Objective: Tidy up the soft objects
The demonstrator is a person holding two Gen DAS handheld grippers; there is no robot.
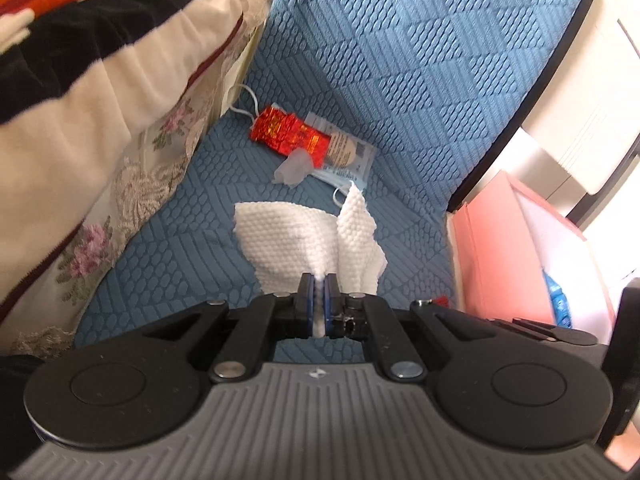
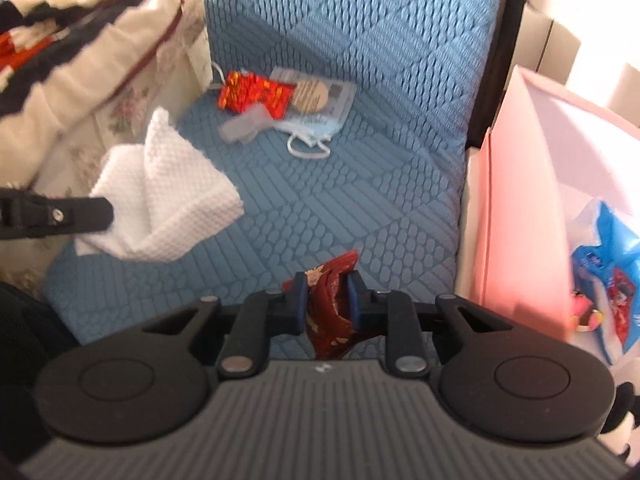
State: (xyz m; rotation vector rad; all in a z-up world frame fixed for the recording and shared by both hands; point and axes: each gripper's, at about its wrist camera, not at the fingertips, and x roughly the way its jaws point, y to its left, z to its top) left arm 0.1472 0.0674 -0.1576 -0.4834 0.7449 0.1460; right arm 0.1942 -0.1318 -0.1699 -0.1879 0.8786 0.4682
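Note:
My left gripper (image 1: pixel 319 280) is shut on a white dimpled paper towel (image 1: pixel 296 236), which fans out ahead of the jaws above the blue quilted sofa seat (image 1: pixel 192 248). In the right wrist view the same towel (image 2: pixel 160 200) hangs at the left from the left gripper's black finger (image 2: pixel 56 216). My right gripper (image 2: pixel 326 280) is shut on a crumpled dark red wrapper (image 2: pixel 332 308). The wrapper sticks up past the pads and hangs down below them, over the seat (image 2: pixel 320 208).
At the back of the seat lie a shiny red packet (image 2: pixel 256 92), a clear plastic scrap (image 2: pixel 244 126) and a blue face mask (image 2: pixel 312 132) on a flat pouch. A pink box (image 2: pixel 520 200) at the right holds a blue packet (image 2: pixel 608 248). Folded blankets (image 1: pixel 80 80) are piled at the left.

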